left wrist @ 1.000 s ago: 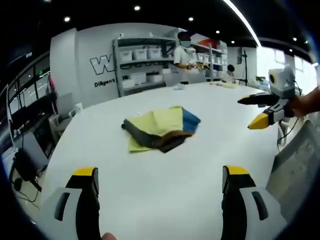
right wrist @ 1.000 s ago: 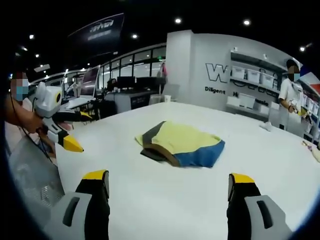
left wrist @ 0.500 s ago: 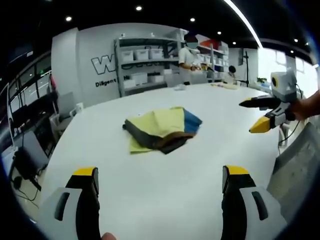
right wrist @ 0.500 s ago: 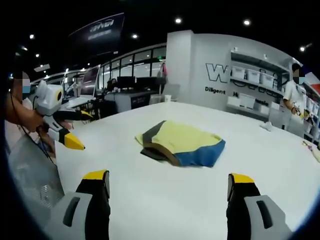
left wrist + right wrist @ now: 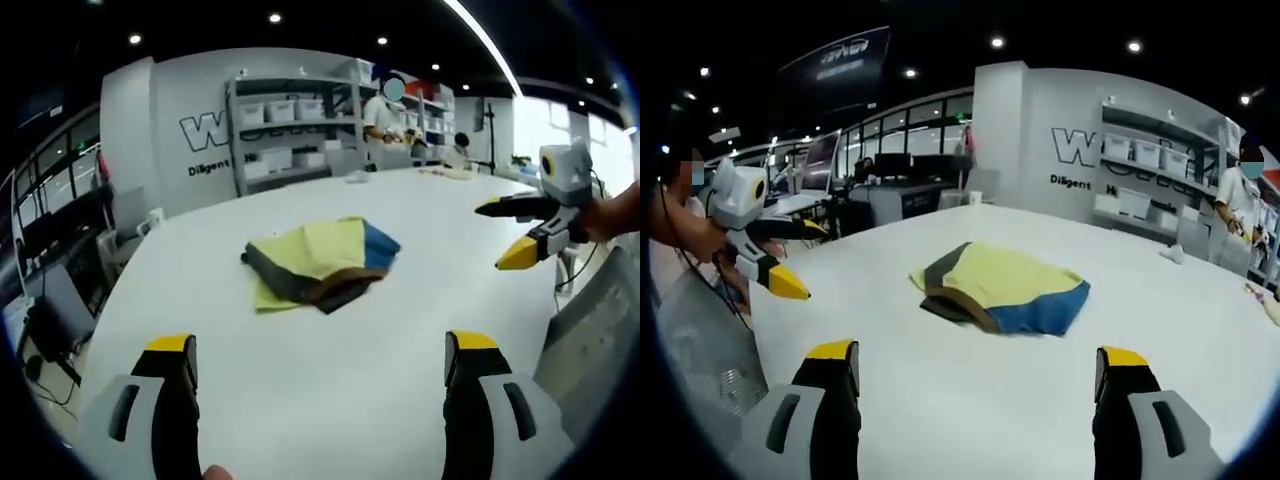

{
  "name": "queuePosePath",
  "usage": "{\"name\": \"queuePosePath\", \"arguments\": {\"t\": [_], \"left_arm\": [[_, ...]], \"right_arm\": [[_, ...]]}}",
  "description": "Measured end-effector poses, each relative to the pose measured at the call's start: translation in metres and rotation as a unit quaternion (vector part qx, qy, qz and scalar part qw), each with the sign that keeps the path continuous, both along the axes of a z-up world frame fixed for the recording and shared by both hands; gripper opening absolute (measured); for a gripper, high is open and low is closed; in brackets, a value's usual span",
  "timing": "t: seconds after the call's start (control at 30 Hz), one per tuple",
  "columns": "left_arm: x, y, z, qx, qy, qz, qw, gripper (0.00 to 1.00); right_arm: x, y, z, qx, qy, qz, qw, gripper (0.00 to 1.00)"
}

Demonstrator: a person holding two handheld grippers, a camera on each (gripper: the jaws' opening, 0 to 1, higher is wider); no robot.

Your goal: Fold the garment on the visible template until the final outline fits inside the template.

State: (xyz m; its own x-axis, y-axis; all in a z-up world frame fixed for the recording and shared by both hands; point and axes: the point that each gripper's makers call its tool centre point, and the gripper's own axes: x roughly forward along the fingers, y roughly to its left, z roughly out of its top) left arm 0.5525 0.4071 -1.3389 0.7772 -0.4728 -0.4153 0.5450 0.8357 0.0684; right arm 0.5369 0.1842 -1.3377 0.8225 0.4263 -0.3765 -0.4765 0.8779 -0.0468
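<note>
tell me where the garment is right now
The folded garment lies mid-table in both views, ahead of both open claws, touching neither.

Garment (image 5: 318, 262) mid-table (image 5: 330, 370), seemingly folded.

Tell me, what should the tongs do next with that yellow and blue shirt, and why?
Probably bring both tongs down to the garment. It lies bunched in a loose heap in the middle of the white table, and no template outline can be made out around it. The left tongs and right tongs are open, empty and well short of it.
</note>
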Motion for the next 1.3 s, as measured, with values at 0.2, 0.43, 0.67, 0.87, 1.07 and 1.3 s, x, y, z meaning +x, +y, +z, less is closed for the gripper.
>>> {"name": "queuePosePath", "arguments": {"t": [0.2, 0.43, 0.67, 0.87, 1.07, 1.3], "left_arm": [[0.0, -0.001, 0.0, 0.0, -0.001, -0.001, 1.0, 0.99], [-0.002, -0.001, 0.001, -0.002, -0.002, -0.001, 1.0, 0.99], [-0.005, 0.001, -0.002, 0.001, 0.002, -0.002, 1.0, 0.99], [-0.004, 0.003, -0.002, 0.005, 0.002, -0.004, 1.0, 0.99], [-0.003, 0.004, -0.003, 0.006, 0.004, -0.005, 1.0, 0.99], [-0.002, 0.005, -0.008, 0.009, 0.01, -0.008, 0.9999, 0.98]], "right_arm": [[-0.001, 0.0, 0.0, -0.001, 0.0, 0.001, 1.0, 0.96], [-0.001, -0.002, -0.001, -0.006, -0.001, 0.003, 1.0, 0.96], [-0.003, -0.001, -0.003, -0.015, 0.001, 0.011, 0.9998, 0.96], [-0.001, 0.003, -0.006, -0.019, 0.004, 0.023, 0.9995, 0.95], [0.004, 0.006, -0.01, -0.033, 0.006, 0.036, 0.9988, 0.94], [0.006, 0.007, -0.017, -0.038, 0.015, 0.043, 0.9983, 0.94]]}}
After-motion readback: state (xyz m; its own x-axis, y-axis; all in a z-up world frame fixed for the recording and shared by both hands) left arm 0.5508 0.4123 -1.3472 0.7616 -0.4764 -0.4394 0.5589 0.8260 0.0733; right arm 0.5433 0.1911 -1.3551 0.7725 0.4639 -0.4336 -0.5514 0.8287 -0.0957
